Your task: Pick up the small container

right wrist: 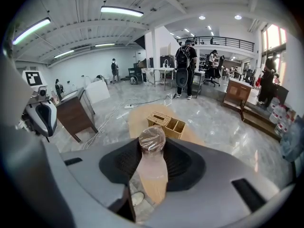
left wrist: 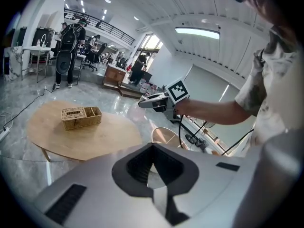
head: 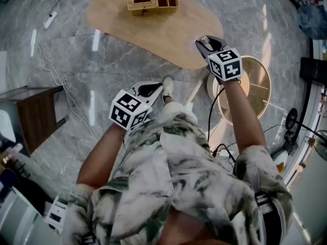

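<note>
One outstretched right gripper (head: 205,41) clasps small container (right wrist: 152,139)

We see a wicker basket (head: 152,2) near the far edge of a wooden table (head: 163,34), a round stool (head: 258,83) just beside it, and a dark cabinet (head: 31,111) on the marble floor (head: 255,19)

A wicker basket (head: 152,2) sits on the wooden table (head: 163,34).
</note>
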A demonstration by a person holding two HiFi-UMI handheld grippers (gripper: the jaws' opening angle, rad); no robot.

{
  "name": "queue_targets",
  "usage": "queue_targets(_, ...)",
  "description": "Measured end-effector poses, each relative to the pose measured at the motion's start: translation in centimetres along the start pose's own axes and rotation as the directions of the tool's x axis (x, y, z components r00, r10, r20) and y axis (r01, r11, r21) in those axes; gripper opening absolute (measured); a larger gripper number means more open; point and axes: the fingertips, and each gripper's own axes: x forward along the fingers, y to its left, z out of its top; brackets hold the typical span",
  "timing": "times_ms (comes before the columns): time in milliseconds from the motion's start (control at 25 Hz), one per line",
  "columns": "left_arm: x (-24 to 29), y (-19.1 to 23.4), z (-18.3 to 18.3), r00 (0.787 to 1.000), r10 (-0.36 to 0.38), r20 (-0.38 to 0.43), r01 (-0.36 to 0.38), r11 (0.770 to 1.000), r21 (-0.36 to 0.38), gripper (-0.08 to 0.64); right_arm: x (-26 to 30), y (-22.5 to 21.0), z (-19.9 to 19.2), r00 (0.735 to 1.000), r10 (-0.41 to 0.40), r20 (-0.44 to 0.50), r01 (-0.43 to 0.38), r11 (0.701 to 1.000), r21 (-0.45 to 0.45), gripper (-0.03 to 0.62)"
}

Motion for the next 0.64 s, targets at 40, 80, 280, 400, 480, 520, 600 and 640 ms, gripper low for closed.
queue_targets(40, 0.2, 0.1, 0.1, 1.000, 0.001, -0.001, -0.001, 1.000, -0.001, 0.021, 0.2, -0.2, -0.1, 1.000, 0.003, -0.002, -0.003, 1.000, -0.001, 0.160)
queue_targets(80, 0.4, 0.2, 0.2, 1.000, 0.002, -0.001, -0.002, 1.000, -0.002, 0.021, 0.3, -0.3, -0.1, 1.000, 0.005, -0.004, -0.005, 1.000, -0.002, 0.160)
queue_targets(280, 1.4, 0.6, 1.3, 1.000, 0.012, 0.007, -0.012, 1.000, -0.010, 0.021, 1.0, -1.5, -0.2, 1.000, 0.013, -0.013, -0.013, 1.000, -0.007, 0.160)
queue_targets(400, 1.8, 0.7, 1.8, 1.000, 0.017, 0.008, -0.017, 1.000, -0.016, 0.021, 1.4, -2.2, -0.3, 1.000, 0.020, -0.021, -0.020, 1.000, -0.011, 0.160)
queue_targets(480, 2.2, 1.0, 2.1, 1.000, 0.021, 0.007, -0.021, 1.000, -0.020, 0.021, 1.8, -2.7, -0.4, 0.999, 0.023, -0.024, -0.024, 1.000, -0.013, 0.160)
queue_targets(520, 2.4, 1.2, 2.3, 1.000, 0.024, 0.007, -0.024, 0.999, -0.021, 0.021, 2.0, -3.1, -0.4, 0.999, 0.024, -0.023, -0.024, 1.000, -0.014, 0.160)
queue_targets(600, 2.9, 1.6, 2.8, 1.000, 0.030, 0.009, -0.030, 0.999, -0.025, 0.021, 2.5, -3.8, -0.3, 0.999, 0.024, -0.023, -0.024, 1.000, -0.015, 0.160)
queue_targets(640, 3.2, 1.8, 3.0, 0.999, 0.032, 0.011, -0.032, 0.999, -0.027, 0.021, 2.7, -4.2, -0.3, 0.999, 0.024, -0.023, -0.024, 1.000, -0.015, 0.160)
